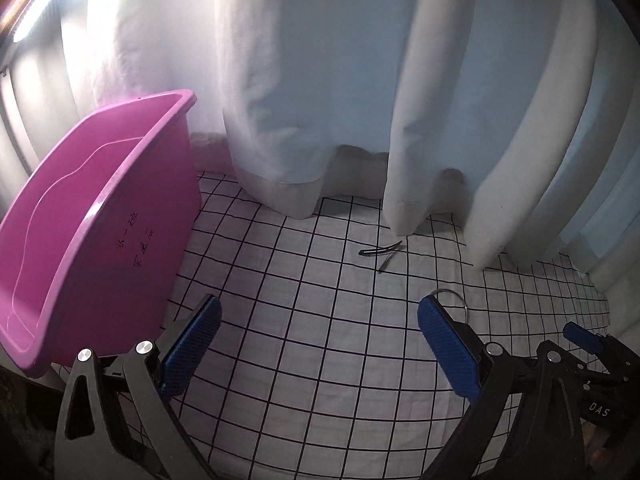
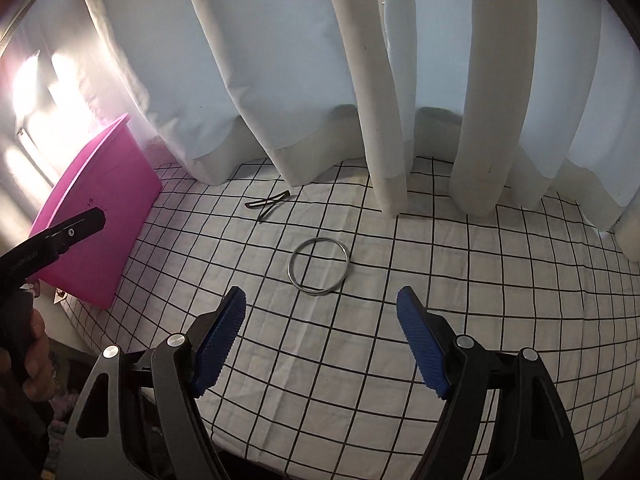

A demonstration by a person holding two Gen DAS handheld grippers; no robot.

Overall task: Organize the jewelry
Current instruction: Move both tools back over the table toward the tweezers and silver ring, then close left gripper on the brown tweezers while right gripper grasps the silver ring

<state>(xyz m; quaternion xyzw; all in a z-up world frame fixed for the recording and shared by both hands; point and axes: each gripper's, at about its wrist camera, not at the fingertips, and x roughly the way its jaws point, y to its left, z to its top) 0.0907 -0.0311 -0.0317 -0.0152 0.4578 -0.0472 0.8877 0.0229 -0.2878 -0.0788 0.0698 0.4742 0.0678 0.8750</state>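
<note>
A silver bangle [image 2: 319, 267] lies flat on the checked cloth, just ahead of my right gripper [image 2: 322, 308], which is open and empty. In the left wrist view only an arc of the bangle [image 1: 456, 300] shows behind the right finger. Two dark hair clips [image 2: 267, 204] lie crossed farther back near the curtain; they also show in the left wrist view [image 1: 382, 252]. A pink plastic bin [image 1: 100, 216] stands at the left, empty as far as I see. My left gripper [image 1: 320, 312] is open and empty beside the bin.
White curtains [image 2: 384, 100] hang down onto the back of the cloth-covered table [image 2: 480, 280]. The table edge runs along the front left, below the pink bin [image 2: 96, 216]. The other gripper [image 1: 584, 356] shows at the lower right of the left wrist view.
</note>
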